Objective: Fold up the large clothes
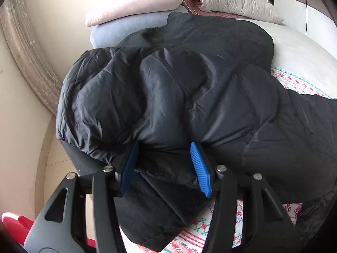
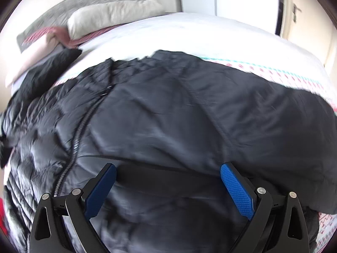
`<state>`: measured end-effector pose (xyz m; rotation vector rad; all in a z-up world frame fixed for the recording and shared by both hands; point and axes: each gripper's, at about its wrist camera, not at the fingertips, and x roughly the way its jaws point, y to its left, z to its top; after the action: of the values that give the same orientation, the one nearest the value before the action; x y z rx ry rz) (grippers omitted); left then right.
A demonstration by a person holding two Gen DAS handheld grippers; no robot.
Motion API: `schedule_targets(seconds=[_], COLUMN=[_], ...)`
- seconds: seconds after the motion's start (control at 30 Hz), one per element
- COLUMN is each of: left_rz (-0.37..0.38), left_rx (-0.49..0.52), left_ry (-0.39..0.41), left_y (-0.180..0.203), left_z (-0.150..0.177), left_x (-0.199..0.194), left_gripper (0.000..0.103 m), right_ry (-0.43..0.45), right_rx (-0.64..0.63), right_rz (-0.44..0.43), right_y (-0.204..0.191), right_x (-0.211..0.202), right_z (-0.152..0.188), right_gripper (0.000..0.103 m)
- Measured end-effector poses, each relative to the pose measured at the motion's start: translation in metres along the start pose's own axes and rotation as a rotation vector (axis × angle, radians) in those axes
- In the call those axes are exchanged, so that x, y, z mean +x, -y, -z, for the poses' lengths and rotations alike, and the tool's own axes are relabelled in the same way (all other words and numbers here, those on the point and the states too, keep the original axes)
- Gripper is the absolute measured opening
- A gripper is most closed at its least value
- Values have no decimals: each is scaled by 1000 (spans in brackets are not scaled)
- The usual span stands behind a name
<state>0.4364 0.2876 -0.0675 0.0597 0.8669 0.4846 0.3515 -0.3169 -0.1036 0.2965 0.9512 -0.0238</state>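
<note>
Your left gripper (image 1: 165, 166) has its blue-padded fingers (image 1: 200, 168) closed around a bunched fold of the black puffer jacket (image 1: 168, 97), fabric pinched up between the pads; your right gripper (image 2: 168, 189) has its fingers (image 2: 237, 191) spread wide apart just above the jacket's (image 2: 179, 116) smooth panel, clamping nothing. Biggest thing is the bed (image 2: 210, 35), pale cover across most of the right wrist view. The jacket sprawls over the near part of it, lying on a patterned red, green and white blanket (image 1: 294, 82), whose border also shows at the jacket's far edge (image 2: 273, 69). In the left wrist view the jacket is heaped and folded over itself, with one part hanging off the bed edge. In the right wrist view it lies flatter, zipper (image 2: 80, 135) running up from near the left finger toward the collar, quilted lining showing left of it. The right view is blurred. At the head of the bed are a beige pillow (image 1: 236, 0), seen also in the right view (image 2: 113, 14), a pink rolled cushion (image 1: 137, 4) and a grey-blue cushion (image 1: 126, 27) under it. Something red (image 1: 16, 225) sits low left by your left gripper; can't tell what it is.
</note>
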Motion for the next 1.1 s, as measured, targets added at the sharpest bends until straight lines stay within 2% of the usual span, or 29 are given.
schedule_targets(seconds=[0.07,0.1,0.13,0.23,0.33,0.43,0.53,0.57,0.67,0.77,0.87,0.93,1.0,1.1], left_rz=[-58,-56,-21,107,279,473,586,606,635,623,656,667,670,666], left_rx=[50,58,57,70,140,188,191,183,189,159,95,60,39,25], left_ry=[6,15,32,78,91,25,-76,-105,-158,-182,-180,-173,-161,-169], left_y=[9,13,19,52,111,169,209,218,231,228,216,210,205,203], left_z=[0,0,0,-1,3,16,38,47,69,81,82,83,86,92], left_x=[-17,-29,-42,-85,-123,-143,-147,-146,-146,-149,-161,-171,-179,-179], left_gripper=[57,57,57,65,72,74,74,74,74,74,75,83,87,91], right_ry=[10,20,45,107,127,29,-103,-108,-73,-48,28,54,54,28], right_rx=[111,150,168,166,89,40,43,44,138,212,334,433,520,625], right_rz=[41,69,72,103,163,208,313,333,304,377,285,209,152,112], right_y=[39,53,62,68,58,67,106,122,170,201,230,247,260,273], right_x=[-13,-21,-31,-52,-49,-20,12,12,-13,-49,-93,-114,-128,-137], right_z=[-5,-6,-8,-20,-38,-50,-44,-39,-30,-24,-8,6,22,45], right_gripper=[100,100,100,100,100,100,100,100,101,101,102,102,102,102])
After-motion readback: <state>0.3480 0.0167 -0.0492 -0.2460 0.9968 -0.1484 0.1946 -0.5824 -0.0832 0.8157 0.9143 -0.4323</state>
